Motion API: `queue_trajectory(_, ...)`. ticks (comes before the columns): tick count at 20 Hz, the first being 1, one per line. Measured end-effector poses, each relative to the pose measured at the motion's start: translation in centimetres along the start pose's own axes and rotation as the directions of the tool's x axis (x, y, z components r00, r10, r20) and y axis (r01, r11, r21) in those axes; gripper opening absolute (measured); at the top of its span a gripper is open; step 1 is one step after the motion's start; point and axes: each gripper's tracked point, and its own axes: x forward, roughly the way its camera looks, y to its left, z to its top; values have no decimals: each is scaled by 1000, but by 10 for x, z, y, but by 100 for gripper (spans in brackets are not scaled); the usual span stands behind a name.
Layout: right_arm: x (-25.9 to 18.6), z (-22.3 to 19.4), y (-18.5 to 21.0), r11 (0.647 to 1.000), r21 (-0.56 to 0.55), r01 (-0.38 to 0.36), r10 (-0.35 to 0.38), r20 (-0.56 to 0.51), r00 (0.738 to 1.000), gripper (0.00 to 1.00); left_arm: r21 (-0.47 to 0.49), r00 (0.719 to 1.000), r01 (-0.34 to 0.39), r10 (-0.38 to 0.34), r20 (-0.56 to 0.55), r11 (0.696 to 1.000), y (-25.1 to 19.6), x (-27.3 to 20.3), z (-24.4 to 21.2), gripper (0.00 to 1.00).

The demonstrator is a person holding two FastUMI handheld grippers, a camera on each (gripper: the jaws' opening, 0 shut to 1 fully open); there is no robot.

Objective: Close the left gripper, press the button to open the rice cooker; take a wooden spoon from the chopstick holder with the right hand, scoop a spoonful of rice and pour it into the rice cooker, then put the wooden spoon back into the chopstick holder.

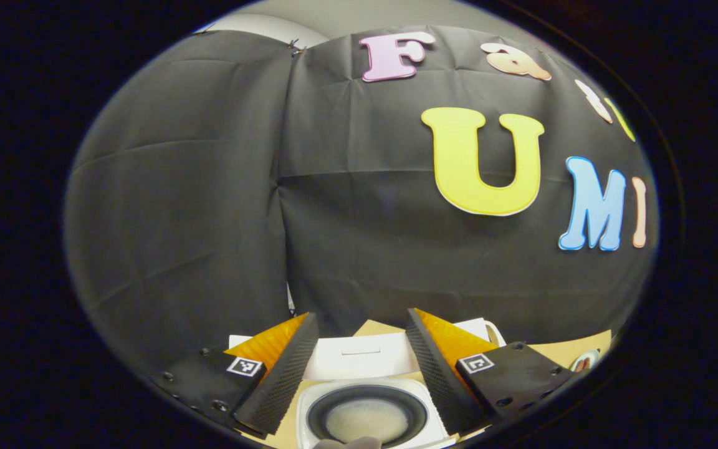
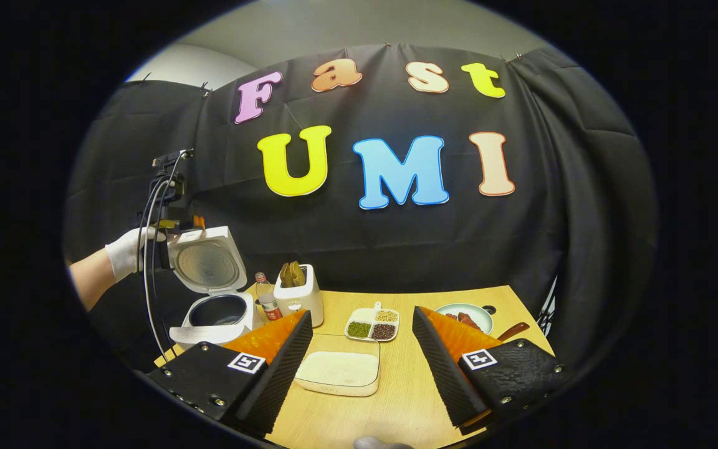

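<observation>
**Cooker Open, Spoon Not Yet Drawn: Positions and Reasons**

The rice cooker (image 2: 212,315) stands at the left end of the table (image 2: 409,399) with its lid (image 2: 206,262) tipped up and back, so the button step reads as complete. In the left gripper view the left tongs (image 1: 362,368) hang above the cooker, looking down into the inner pot (image 1: 366,415), whose bottom shows a pale layer. Their two fingers stand well apart and hold nothing. In the right gripper view, that same gripper and the gloved hand (image 2: 127,252) carrying it sit high beside the raised lid; this height probably keeps the left side out of the pouring path.

The right tongs (image 2: 362,365) are likewise spread wide and empty, poised low over the table, facing the row of items. The chopstick holder (image 2: 300,293), a white block with wooden utensils (image 2: 292,273) standing in it, sits just beside the cooker, with a small bottle (image 2: 267,296) between them. Which utensil is the wooden spoon cannot be told.

The shallow white tray of rice (image 2: 340,371) lies directly ahead between the right fingers, near the holder and cooker, which keeps the scoop-and-pour travel short. A divided dish of beans (image 2: 373,324) and a plate (image 2: 468,315) lie beyond and to the right.

Next step, by judgement: reach to the holder and close on a spoon handle.
</observation>
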Motion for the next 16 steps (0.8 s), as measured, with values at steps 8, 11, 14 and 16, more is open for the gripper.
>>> queue_trajectory(8,-16,7,0,999,-36,-2,3,43,999,99,6,994,23,-22,-111,1000,-6,-38,-40,100)
queue_trajectory(11,-19,6,4,999,-30,-15,16,46,999,99,-3,983,46,-46,-176,999,-12,-56,-61,98)
queue_trajectory(14,-21,7,6,1000,-24,-20,21,49,999,99,-5,963,69,-68,-259,998,-16,-70,-91,100)
queue_trajectory(16,-22,10,6,1000,-26,-17,19,58,998,99,-17,944,79,-81,-319,997,-19,-79,-108,96)
